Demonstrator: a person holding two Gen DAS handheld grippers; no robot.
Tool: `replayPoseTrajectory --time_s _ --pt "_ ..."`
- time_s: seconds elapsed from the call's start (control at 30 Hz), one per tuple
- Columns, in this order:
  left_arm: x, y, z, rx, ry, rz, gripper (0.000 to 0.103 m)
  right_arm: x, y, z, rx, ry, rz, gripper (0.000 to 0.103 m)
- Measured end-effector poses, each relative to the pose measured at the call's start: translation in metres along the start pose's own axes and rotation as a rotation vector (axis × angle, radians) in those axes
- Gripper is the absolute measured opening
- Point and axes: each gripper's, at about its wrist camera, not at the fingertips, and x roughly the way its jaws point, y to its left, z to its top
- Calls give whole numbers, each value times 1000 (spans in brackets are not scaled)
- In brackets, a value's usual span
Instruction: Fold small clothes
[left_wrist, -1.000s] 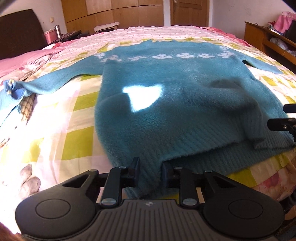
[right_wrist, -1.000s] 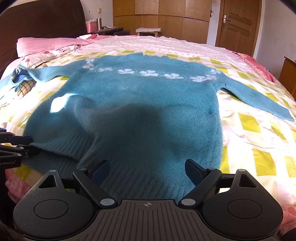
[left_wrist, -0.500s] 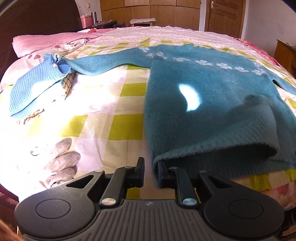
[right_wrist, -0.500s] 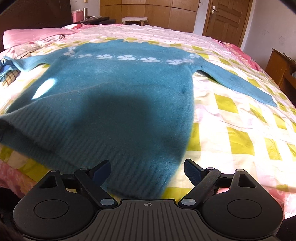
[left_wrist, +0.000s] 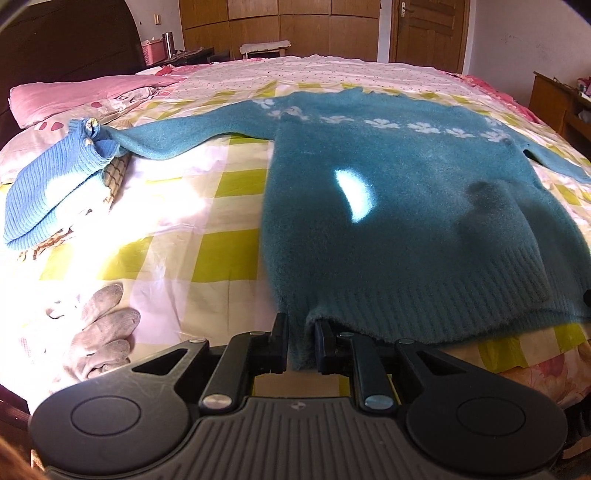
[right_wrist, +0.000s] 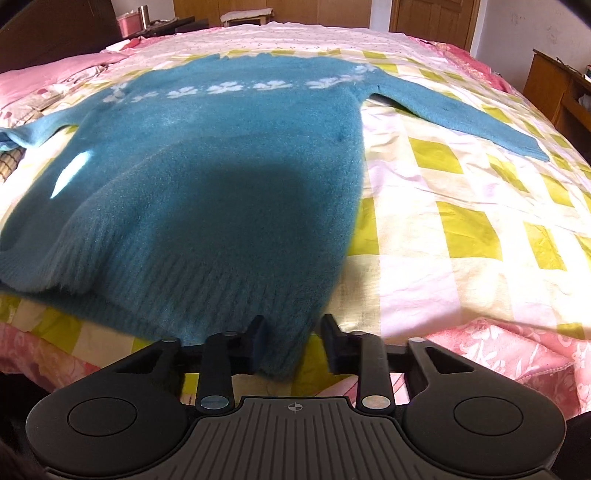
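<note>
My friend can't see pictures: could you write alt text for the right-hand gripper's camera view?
The right gripper is closing on the hem corner of a teal sweater spread flat on a yellow-checked bedspread, sleeves outstretched.

2 wrist fisheyes, low at bed (left_wrist: 207, 206) edge, sharing sweater (right_wrist: 221, 177)

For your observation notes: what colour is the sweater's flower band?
White, on the teal sweater; clearest in the right wrist view.
</note>
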Motion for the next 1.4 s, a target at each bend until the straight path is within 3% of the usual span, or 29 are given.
replayPoseTrajectory --time_s 0.1,0.2,0.37,0.7,0.93,1.07,1.27,1.4 --pt "-3 1 1 6 -11 -3 24 -2 -1 4 -35 7 -15 7" --pt "-10 1 3 8 -31 -21 24 -11 -15 11 -4 -2 -13 6" --pt "-18 -5 4 40 -45 -69 24 -23 -34 15 19 -6 -25 6" --pt "-37 -11 4 104 -56 -111 24 -14 -19 11 -25 30 -57 13" --pt "-57 -12 23 84 -133 -141 24 -37 -19 12 -17 -31 -51 13" --pt "-47 -27 41 66 -152 -183 25 -44 -9 21 -41 -81 -40 15" --pt "-3 -66 53 122 -87 -245 25 -24 7 40 -52 -88 27 15" --pt "28 -74 40 169 42 -229 25 4 5 41 -35 -8 44 15"
